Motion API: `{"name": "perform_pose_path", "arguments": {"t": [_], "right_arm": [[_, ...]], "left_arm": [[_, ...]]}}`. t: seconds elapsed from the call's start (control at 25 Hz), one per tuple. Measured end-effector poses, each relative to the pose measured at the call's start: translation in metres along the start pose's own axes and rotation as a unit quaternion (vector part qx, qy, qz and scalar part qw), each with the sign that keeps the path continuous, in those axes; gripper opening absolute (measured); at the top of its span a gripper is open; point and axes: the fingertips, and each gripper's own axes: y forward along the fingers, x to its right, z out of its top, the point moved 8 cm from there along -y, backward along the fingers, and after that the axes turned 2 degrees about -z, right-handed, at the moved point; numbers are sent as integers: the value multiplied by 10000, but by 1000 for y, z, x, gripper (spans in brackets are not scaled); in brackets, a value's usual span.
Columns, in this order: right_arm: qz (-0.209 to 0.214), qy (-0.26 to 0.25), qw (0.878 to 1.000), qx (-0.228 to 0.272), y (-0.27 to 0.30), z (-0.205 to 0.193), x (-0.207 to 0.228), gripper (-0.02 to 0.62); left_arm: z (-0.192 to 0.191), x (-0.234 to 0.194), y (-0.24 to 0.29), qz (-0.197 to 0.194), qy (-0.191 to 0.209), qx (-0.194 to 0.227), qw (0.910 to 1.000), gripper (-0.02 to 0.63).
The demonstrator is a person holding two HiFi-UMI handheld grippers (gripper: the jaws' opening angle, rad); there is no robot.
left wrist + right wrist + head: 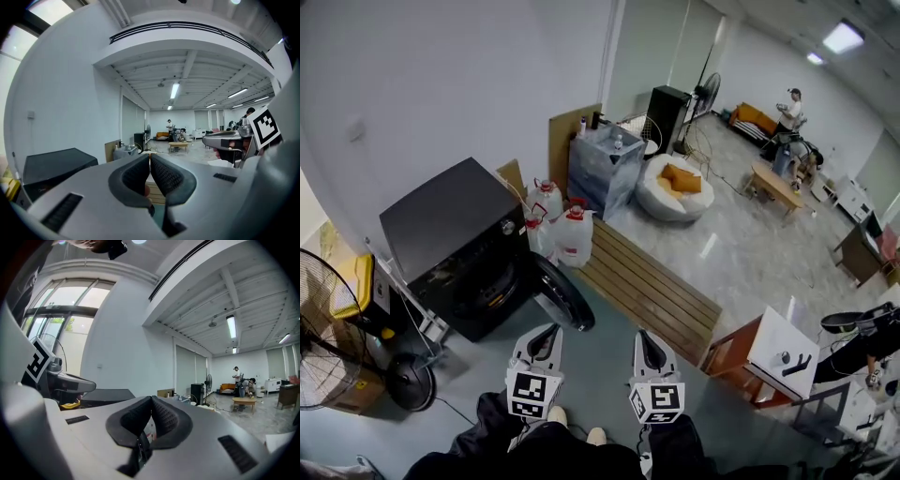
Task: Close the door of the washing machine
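Observation:
The black washing machine [455, 239] stands against the left wall, and its round door [564, 294] is swung open towards the right. My left gripper [547, 332] hovers just short of the door's lower edge, apart from it. It is shut, with nothing between its pads. My right gripper [646, 336] is level with it further right, over the floor, also shut and empty. In the left gripper view the jaws [150, 158] meet at the tips and the washing machine [51, 168] lies low at the left. The right gripper view shows closed jaws [151, 400] and the machine's top [110, 396].
Water jugs [574, 234] stand right of the machine, with a slatted wooden platform [649, 286] beyond the door. A floor fan [321, 339] is at the far left and a white side table [783, 352] at the right. A person [789, 108] stands far back.

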Motion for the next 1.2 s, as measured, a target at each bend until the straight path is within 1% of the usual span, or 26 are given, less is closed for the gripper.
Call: {"name": "perform_pose_path", "arguments": {"t": [0.12,0.24,0.44,0.56,0.72,0.92,1.04,1.2], "right_arm": [[-138,7,9999,24,14,8,-7,17],[-214,-27,9998,19,20,12,-12,17],[-259,-59,9996,-44,52,-1,-9,17],[-206,-34,9998,-36,79,-7,2,17],[14,6,10000,-84,123,-13,29,17],[410,85,9988,-241,196,-27,73,17],[731,121,9964,-405,243,-41,94,17],[1274,73,9897,-649,293,-64,108,17]], "left_arm": [[6,-20,9,-96,11,73,9999,29],[13,-30,18,-205,-5,114,9997,29],[4,-44,50,-363,21,88,9993,29],[0,-51,76,-344,32,51,9994,29],[2,-57,119,-155,-30,-10,9999,29],[-2,-63,185,211,-166,-234,9994,29],[-9,-70,226,478,-305,-396,9976,29],[-26,-77,263,900,-540,-578,9928,29]]}}
